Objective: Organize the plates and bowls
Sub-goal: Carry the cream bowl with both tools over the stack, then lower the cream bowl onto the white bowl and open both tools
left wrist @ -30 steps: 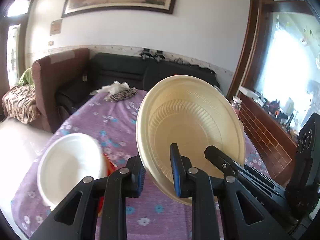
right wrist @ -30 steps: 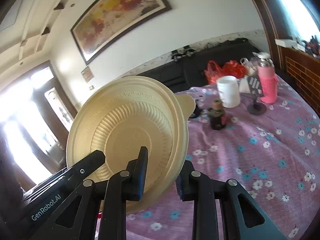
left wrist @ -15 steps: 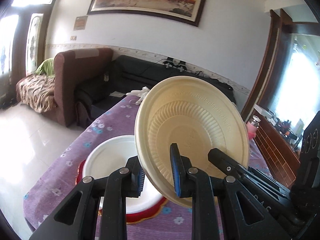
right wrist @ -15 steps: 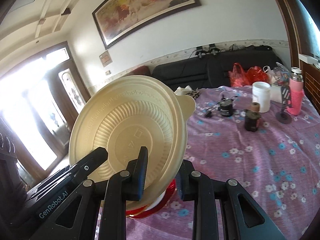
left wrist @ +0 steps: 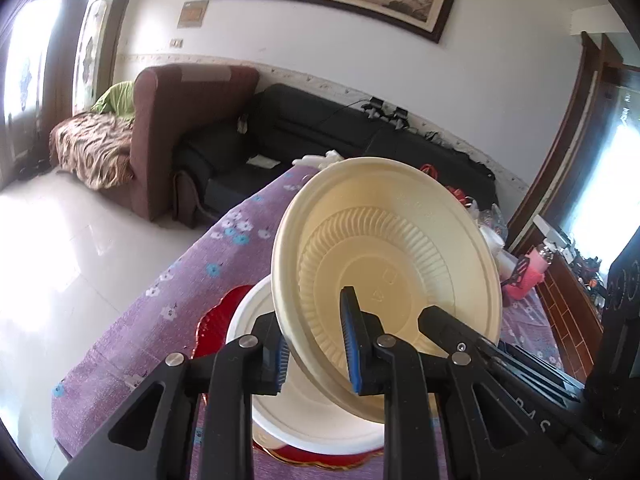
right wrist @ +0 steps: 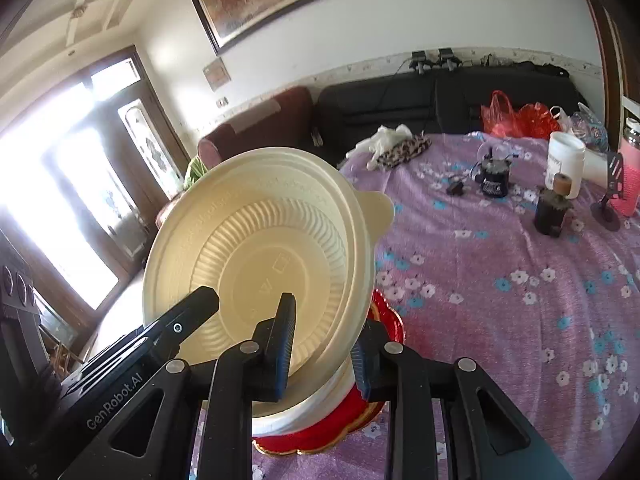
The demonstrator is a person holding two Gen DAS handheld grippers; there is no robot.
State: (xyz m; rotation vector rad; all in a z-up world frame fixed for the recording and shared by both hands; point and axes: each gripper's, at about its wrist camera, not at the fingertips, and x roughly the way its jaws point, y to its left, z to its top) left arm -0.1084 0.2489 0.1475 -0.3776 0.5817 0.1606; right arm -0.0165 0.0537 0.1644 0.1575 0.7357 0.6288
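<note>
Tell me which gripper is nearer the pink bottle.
Right. The right gripper grips the cream bowl on the side toward the pink bottle; the left gripper holds the bowl's opposite side, farther away.

I see a cream plastic bowl (left wrist: pixel 384 280) with a ribbed inner wall and a small rim tab at two o'clock, tipped steeply on edge. Below it, toward six o'clock, a white bowl (left wrist: pixel 316 420) sits upright on a scalloped red plate (left wrist: pixel 216 324) with gold trim.
</note>
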